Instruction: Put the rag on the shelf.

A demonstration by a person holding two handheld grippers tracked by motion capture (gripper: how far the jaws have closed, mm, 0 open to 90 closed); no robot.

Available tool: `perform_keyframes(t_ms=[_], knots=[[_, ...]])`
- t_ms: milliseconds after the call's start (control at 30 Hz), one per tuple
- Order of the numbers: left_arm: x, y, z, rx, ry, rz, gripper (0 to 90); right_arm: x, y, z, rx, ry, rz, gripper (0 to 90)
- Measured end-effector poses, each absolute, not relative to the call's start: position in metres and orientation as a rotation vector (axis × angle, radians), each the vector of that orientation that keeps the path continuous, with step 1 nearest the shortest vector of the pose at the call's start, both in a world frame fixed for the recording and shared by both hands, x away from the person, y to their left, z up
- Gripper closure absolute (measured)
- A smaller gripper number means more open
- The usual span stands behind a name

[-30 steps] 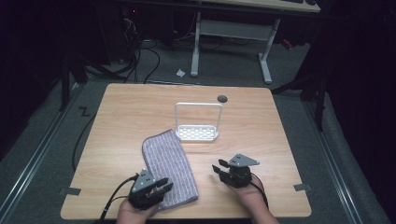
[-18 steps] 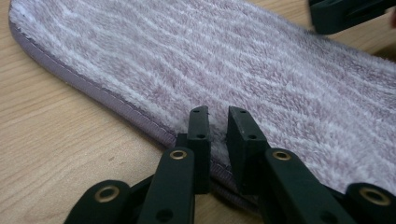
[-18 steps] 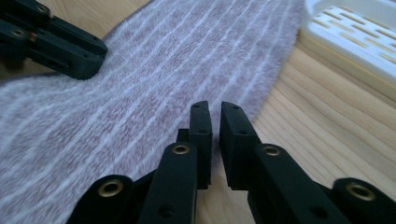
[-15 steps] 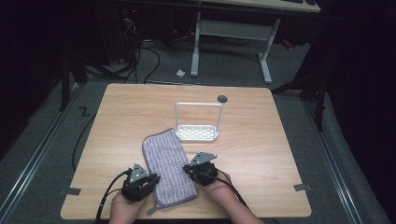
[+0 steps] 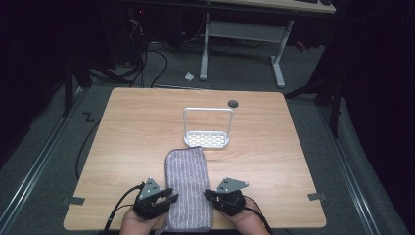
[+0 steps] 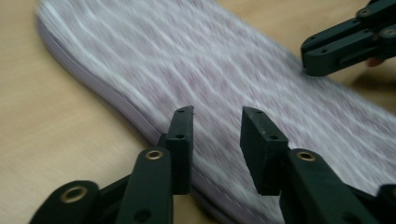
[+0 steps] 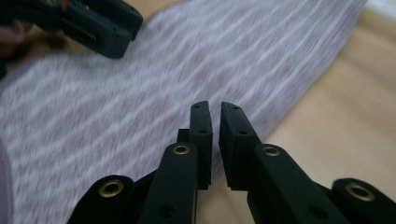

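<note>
A grey-purple striped cloth (image 5: 187, 178) lies flat on the wooden table (image 5: 142, 122), its long side running from the front edge toward the rack. My left gripper (image 5: 171, 199) sits at the cloth's near left edge. Its jaws (image 6: 217, 114) have just been opening and stand apart over the cloth's hem (image 6: 210, 60), pressing nothing. My right gripper (image 5: 207, 195) is at the near right edge. Its jaws (image 7: 214, 108) have just been opening to a narrow slit, with nothing between them, above the cloth (image 7: 163, 84).
A white wire rack (image 5: 207, 138) with a perforated base stands just beyond the cloth's far end. A small black round spot (image 5: 233, 103) marks the table behind it. Cables trail off the front edge. A desk frame stands on the floor beyond.
The cloth has turned from a slant to lie straight toward the rack. My right gripper came in to its right edge. The left gripper's jaws stand wider than before.
</note>
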State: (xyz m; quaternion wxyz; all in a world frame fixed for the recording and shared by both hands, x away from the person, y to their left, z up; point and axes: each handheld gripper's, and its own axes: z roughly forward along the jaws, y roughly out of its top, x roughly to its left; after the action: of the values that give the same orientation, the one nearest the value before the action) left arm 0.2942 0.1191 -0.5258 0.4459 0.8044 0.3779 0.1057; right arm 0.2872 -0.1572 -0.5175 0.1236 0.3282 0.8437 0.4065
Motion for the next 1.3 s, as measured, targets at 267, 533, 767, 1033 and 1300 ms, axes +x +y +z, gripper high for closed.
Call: perform_keyframes(t_ms=[267, 533, 767, 1033, 1300], knots=[[0.327, 0.115, -0.534, 2.009, 0.993, 0.288, 68.6, 0.354, -0.125, -0.517, 0.998, 2.364, 1.072, 82.7], [0.316, 0.109, -0.535, 2.024, 0.934, 0.181, 68.2, 0.347, -0.141, -0.526, 0.999, 2.418, 1.003, 82.4], [0.294, 0.087, -0.534, 2.071, 0.809, 0.083, 65.9, 0.309, -0.178, -0.525, 1.044, 2.408, 1.023, 81.3], [0.294, 0.086, -0.532, 2.073, 0.778, 0.105, 59.9, 0.289, -0.196, -0.527, 1.104, 2.398, 1.066, 78.7], [0.318, 0.084, -0.53, 1.959, 0.992, 0.329, 47.7, 0.292, -0.195, -0.528, 1.081, 2.411, 1.077, 77.0]])
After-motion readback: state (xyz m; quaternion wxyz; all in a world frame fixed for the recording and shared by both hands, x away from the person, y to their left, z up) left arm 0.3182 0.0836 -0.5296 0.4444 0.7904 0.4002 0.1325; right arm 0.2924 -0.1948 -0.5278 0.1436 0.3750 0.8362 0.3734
